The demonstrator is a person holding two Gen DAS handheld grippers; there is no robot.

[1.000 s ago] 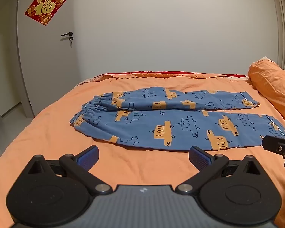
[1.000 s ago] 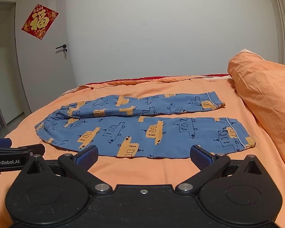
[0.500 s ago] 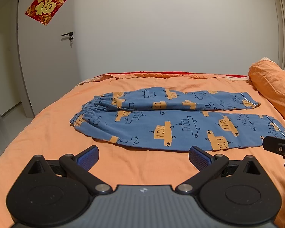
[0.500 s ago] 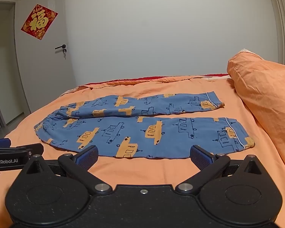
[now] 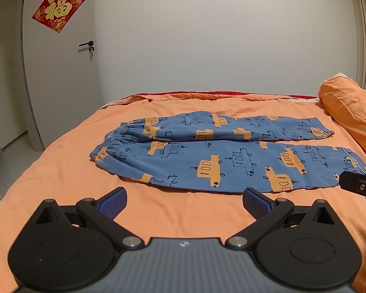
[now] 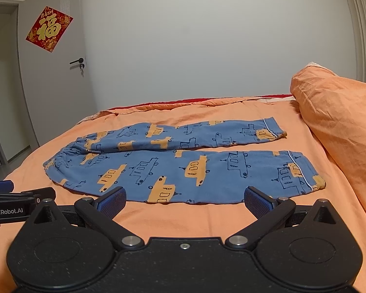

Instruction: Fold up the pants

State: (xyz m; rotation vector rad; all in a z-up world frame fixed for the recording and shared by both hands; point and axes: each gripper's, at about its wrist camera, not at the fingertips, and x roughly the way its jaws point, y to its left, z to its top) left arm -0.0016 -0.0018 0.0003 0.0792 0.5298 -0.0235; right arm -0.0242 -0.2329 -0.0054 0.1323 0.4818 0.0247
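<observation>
Blue pants [image 5: 222, 156] [image 6: 183, 163] printed with orange boats lie flat on the orange bed, waistband at the left, both cuffs at the right, the two legs side by side. My left gripper [image 5: 184, 201] hovers open over bare bedding just in front of the near leg, nothing between its blue pads. My right gripper [image 6: 185, 201] is open too, in front of the near leg's hem edge and holding nothing. Each gripper's side shows at the edge of the other's view.
An orange pillow [image 6: 336, 122] rises at the right, close to the cuffs. The orange bedspread [image 5: 61, 178] stretches left to the bed's edge. Behind stand a white wall and a grey door [image 5: 61, 68] with a red paper ornament.
Both views have shifted only slightly; the pants lie as before and both grippers stay open.
</observation>
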